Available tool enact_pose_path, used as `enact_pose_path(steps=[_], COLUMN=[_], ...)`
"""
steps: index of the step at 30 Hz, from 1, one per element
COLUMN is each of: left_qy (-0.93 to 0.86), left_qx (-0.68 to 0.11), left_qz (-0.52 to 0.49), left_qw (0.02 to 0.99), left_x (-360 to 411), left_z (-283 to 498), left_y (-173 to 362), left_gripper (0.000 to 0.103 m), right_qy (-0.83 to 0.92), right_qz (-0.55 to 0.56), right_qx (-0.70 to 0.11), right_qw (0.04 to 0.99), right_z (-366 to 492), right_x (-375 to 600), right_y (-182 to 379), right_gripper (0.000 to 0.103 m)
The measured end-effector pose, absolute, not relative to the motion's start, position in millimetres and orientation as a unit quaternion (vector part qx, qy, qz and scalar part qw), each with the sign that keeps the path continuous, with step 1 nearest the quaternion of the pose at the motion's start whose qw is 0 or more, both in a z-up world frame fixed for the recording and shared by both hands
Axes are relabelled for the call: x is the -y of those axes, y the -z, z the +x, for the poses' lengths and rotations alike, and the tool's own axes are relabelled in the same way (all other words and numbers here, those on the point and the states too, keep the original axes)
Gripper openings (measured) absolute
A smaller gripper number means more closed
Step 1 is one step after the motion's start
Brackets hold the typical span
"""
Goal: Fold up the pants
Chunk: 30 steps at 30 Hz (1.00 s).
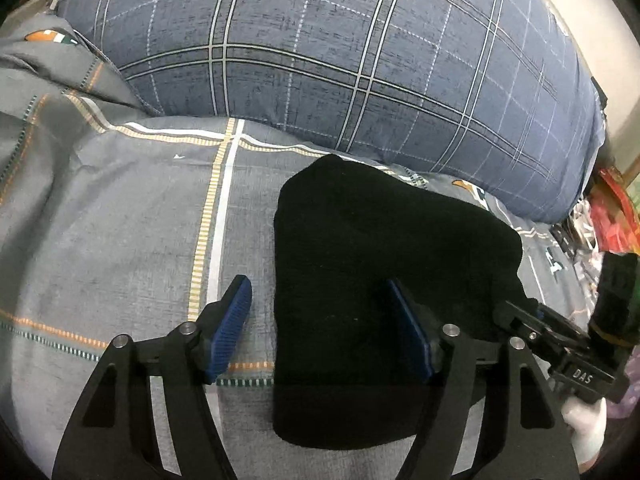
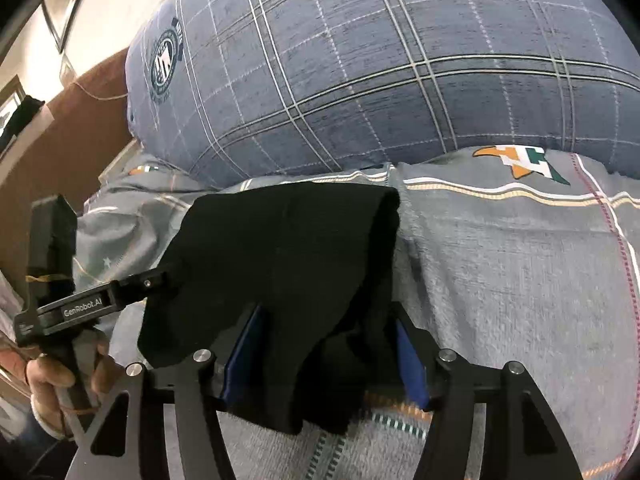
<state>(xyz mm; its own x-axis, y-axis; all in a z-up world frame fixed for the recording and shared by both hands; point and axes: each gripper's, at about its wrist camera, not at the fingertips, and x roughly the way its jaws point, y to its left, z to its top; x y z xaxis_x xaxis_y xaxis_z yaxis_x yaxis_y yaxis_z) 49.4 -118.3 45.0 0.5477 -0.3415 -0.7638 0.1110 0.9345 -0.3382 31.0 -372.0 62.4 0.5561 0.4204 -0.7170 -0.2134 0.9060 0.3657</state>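
Observation:
The black pants (image 1: 372, 264) lie folded in a compact bundle on the grey bedsheet (image 1: 132, 216), just in front of a big blue plaid pillow. My left gripper (image 1: 320, 316) is open, straddling the bundle's left edge: left finger over the sheet, right finger over the cloth. In the right wrist view the pants (image 2: 280, 256) lie partly lifted, and my right gripper (image 2: 328, 344) is open with bunched cloth lying between its blue pads. The other gripper (image 2: 152, 280) appears at the left with its tip against the pants' edge. The left wrist view shows a gripper (image 1: 520, 316) touching the bundle's right corner.
The blue plaid pillow (image 1: 340, 60) blocks the far side; it fills the top of the right wrist view (image 2: 380, 68). Colourful clutter (image 1: 608, 216) lies beyond the bed's right edge. A brown headboard (image 2: 60, 140) and wall stand at the left.

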Motion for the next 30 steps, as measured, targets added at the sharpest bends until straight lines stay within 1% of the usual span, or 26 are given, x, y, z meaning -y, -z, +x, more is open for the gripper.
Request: enact_pose_path(steps=[9, 13, 19, 22, 25, 30], left_qy=[0.093, 0.095, 0.095, 0.087, 0.081, 0.067], left_qx=[-0.419, -0.402, -0.375, -0.371, -0.368, -0.367], left_qz=[-0.094, -0.071, -0.04, -0.043, -0.052, -0.043], left_qw=[0.899, 0.908, 0.921, 0.924, 0.925, 0.927], left_x=[132, 145, 160, 158, 156, 155], left_z=[17, -5, -37, -46, -53, -62], left_y=[-69, -77, -85, -87, -89, -89], left_gripper=[0.07, 0.07, 0.07, 0.07, 0.07, 0.07], right_qy=[-0.168, -0.157, -0.149, -0.147, -0.147, -0.148], right_qz=[0.077, 0.059, 0.055, 0.06, 0.065, 0.072], right_qx=[-0.382, -0.367, -0.363, -0.363, -0.366, -0.371], right_qw=[0.906, 0.915, 0.918, 0.918, 0.917, 0.914], right_z=[-10, -26, -41, -47, -51, -57], right_x=[361, 350, 337, 334, 333, 331], right_y=[-110, -120, -120, -119, -116, -113], right_gripper=[0.059, 0.059, 0.06, 0.06, 0.064, 0.064])
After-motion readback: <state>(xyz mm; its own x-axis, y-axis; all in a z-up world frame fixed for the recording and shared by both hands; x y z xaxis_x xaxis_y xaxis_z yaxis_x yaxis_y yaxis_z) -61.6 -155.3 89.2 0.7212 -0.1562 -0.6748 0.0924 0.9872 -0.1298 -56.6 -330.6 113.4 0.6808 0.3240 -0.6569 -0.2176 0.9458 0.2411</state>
